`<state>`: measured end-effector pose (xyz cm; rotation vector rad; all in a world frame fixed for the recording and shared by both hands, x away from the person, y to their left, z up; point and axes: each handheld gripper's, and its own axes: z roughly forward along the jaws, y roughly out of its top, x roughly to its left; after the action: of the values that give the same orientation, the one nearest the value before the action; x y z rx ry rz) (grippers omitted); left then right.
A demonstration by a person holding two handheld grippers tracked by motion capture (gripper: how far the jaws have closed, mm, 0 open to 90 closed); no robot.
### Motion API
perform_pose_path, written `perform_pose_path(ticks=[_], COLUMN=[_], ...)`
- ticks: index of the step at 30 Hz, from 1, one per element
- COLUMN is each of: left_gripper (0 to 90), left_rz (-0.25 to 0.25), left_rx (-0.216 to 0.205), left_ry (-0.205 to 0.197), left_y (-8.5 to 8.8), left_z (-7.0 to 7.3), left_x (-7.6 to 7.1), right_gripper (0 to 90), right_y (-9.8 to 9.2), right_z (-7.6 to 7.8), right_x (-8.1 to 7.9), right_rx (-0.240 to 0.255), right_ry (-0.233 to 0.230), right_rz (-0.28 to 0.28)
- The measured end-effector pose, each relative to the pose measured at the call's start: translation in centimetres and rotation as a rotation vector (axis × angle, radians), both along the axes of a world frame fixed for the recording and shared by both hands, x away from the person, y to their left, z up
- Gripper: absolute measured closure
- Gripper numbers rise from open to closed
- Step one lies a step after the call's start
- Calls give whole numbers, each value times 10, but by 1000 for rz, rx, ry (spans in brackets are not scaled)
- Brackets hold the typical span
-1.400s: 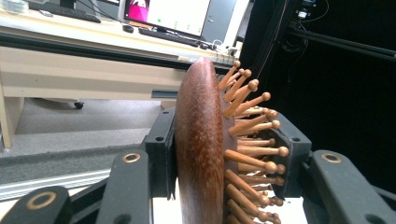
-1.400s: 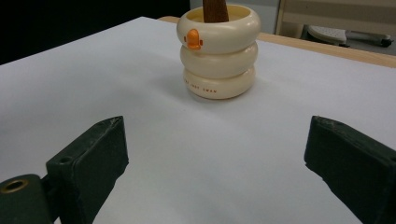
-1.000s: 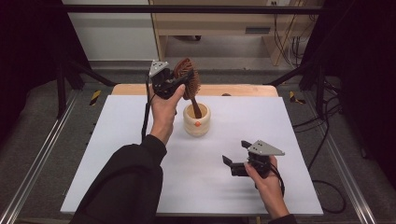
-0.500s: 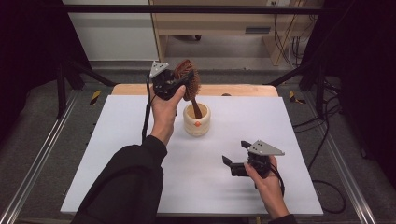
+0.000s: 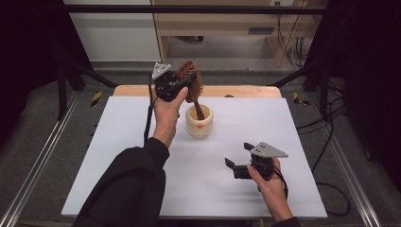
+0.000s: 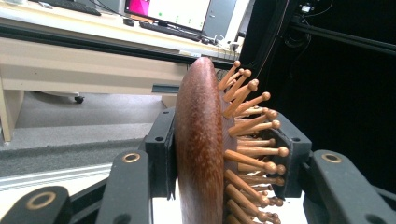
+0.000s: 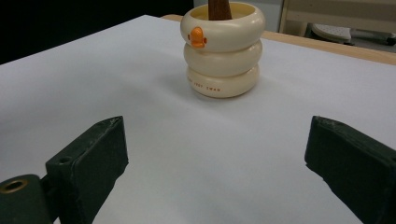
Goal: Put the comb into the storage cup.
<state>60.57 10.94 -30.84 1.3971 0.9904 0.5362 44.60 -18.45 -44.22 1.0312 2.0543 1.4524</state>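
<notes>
Hairbrush [image 5: 190,78], dark brown wood with wooden pins, stands handle-down in a cream ringed holder [image 5: 199,124] near the far middle of the white table top [image 5: 118,156]. Head tilts toward the far left, above the holder's rim; handle enters the holder's mouth. Left gripper [image 5: 182,85] is clamped on the brush head: in the left gripper view one jaw presses the smooth back of the hairbrush [image 6: 201,149], the other sits in among the pins, with the left gripper [image 6: 224,154] closed as far as the head allows. Holder: three stacked rounded rings, small orange duck-bill mark on the top ring, fine print on the bottom ring, seen in the right gripper view at [image 7: 223,49]. It stands upright on the table.

Right gripper [image 5: 239,161] is low over the near right part of the table, well apart from the holder. Jaws wide, nothing between them; right gripper [image 7: 219,158] faces the holder across bare table surface.
</notes>
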Motion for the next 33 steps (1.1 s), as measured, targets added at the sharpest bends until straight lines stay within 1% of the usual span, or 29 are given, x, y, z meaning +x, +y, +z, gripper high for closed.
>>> perform_pose_path(ticks=[11, 15, 33], left_gripper=[513, 513, 513], left_rz=[-3, -3, -4], left_rx=[11, 5, 12], left_ry=[8, 7, 17], left_y=[-2, -2, -3], left_z=[-6, -7, -12], left_x=[0, 0, 0], right_gripper=[64, 64, 63], right_y=[0, 0, 1], right_z=[0, 0, 0], right_x=[0, 0, 0], right_rx=[3, 1, 0], right_ry=[3, 3, 8], right_rz=[2, 1, 5])
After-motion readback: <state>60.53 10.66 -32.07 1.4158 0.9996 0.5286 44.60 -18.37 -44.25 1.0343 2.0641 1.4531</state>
